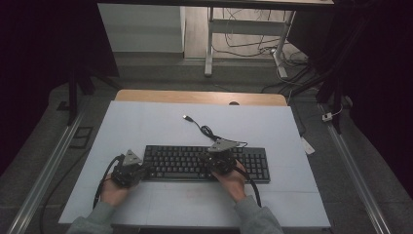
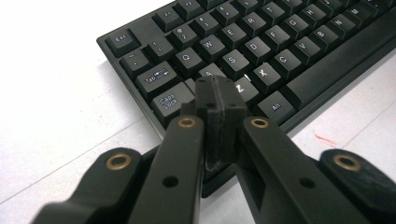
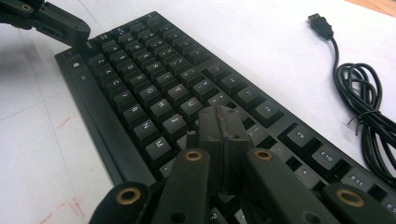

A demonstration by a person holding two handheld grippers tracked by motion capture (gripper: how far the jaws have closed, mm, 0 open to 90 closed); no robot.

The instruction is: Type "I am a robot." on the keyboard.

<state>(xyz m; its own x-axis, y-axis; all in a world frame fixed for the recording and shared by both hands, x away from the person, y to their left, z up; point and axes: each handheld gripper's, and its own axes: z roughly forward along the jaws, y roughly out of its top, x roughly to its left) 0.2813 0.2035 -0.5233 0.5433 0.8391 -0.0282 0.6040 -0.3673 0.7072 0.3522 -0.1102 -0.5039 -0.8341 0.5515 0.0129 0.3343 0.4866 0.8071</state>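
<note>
High view: a black keyboard (image 1: 207, 163) lies on a white mat (image 1: 146, 126), and both tongs are set upon it, the left gripper (image 1: 141, 170) at its left end and the right gripper (image 1: 217, 163) right of centre; the keyboard's cable (image 1: 207, 130) coils just beyond the right gripper and ends in a loose USB plug (image 1: 186, 117) farther off. The jaws are too small here to read. Left gripper view: the left gripper (image 2: 220, 93), jaws pressed together with nothing between them, has its tip over the keys just past Caps Lock (image 2: 168, 101), near the A and Z keys; whether it touches a key cannot be told. Right gripper view: the right gripper (image 3: 219, 122), likewise closed and empty, points at the keyboard (image 3: 154, 88) around the J, K and M keys, with the left gripper (image 3: 70, 30) far ahead at the opposite end and the coil (image 3: 369, 116) off to its right. Risks, as a judgement: a closed tip is broader than one keycap, so a press may land on two keys at once; a slanted push could slide the keyboard on the smooth mat; a sweep of the right gripper to its right might snag the coil. Only the gripper views give key legends and jaw state; only the high view gives both hands, the table's wooden edge (image 1: 199, 96) and the whole layout.
</note>
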